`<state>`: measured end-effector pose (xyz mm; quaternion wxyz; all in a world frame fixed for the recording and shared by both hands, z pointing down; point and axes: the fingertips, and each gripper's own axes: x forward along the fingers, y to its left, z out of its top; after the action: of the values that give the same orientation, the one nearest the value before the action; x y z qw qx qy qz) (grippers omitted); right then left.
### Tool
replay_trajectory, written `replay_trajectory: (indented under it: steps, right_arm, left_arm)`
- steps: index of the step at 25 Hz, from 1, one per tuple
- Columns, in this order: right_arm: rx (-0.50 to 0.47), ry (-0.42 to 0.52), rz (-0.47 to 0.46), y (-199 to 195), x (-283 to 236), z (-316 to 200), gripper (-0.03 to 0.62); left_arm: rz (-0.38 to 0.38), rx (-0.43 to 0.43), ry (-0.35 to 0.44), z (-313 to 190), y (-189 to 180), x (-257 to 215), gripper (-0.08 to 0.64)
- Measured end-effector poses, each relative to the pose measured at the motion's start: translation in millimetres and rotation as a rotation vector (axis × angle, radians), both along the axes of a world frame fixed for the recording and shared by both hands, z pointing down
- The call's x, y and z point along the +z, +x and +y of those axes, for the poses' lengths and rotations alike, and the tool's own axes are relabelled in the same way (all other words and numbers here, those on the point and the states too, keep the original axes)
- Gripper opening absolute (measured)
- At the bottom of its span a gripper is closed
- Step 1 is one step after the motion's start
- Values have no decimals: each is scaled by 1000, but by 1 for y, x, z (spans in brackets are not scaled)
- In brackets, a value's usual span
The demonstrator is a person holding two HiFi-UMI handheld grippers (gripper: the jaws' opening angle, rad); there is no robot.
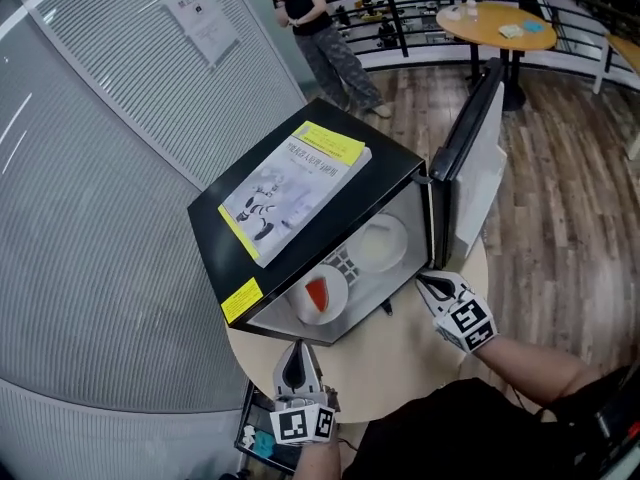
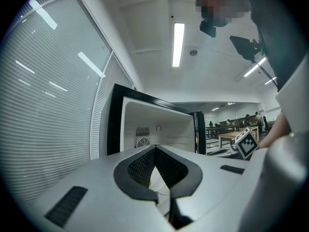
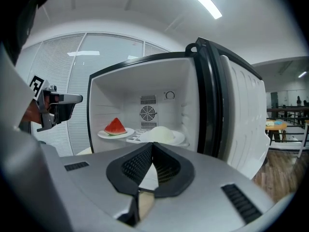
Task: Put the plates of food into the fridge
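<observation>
A: Jaws first?
B: Right gripper (image 3: 152,145): tips together, nothing between them. Left gripper (image 2: 155,149): same, pads meeting at the tip, empty. Both are in front of the open fridge (image 1: 208,233), the left one toward its left side and the right one by its hinge side.

A: Plates?
B: Both are inside the fridge on the shelf. The plate with a watermelon slice (image 3: 104,135) is at the fridge's left. The second plate (image 3: 178,138), with a pale white mound on it, is at its right, just beside the first. Can't tell what the mound is.

A: Any writing?
B: Book (image 1: 295,183) flat on top of the fridge, yellow and white cover with a robot drawing; title too small to read. Yellow sticker (image 1: 241,299) on the fridge's front edge at the left corner, print unreadable. Paper notice (image 1: 203,18) on the ribbed wall beyond the fridge, also unreadable.

A: Hidden or cut off?
B: Door (image 1: 470,158) is swung wide at the fridge's right, nearly edge-on in the head view. In the left gripper view the gripper's body covers the shelf, so no plates show there. The round table (image 1: 400,353) under the fridge is mostly covered by it. Person (image 1: 320,28) far beyond the fridge, cut off by the frame's top.
</observation>
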<state>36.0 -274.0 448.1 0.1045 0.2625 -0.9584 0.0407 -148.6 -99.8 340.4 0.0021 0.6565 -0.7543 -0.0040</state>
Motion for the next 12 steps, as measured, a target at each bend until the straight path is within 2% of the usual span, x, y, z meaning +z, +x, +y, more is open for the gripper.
replay_trajectory:
  steps: [6, 12]
  right_arm:
    - [20, 0, -8, -10, -2, 10, 8]
    - [23, -16, -12, -36, 0, 33, 8]
  left_arm:
    - [1, 49, 11, 6, 3, -4, 3]
    - [14, 108, -15, 23, -1, 4, 3]
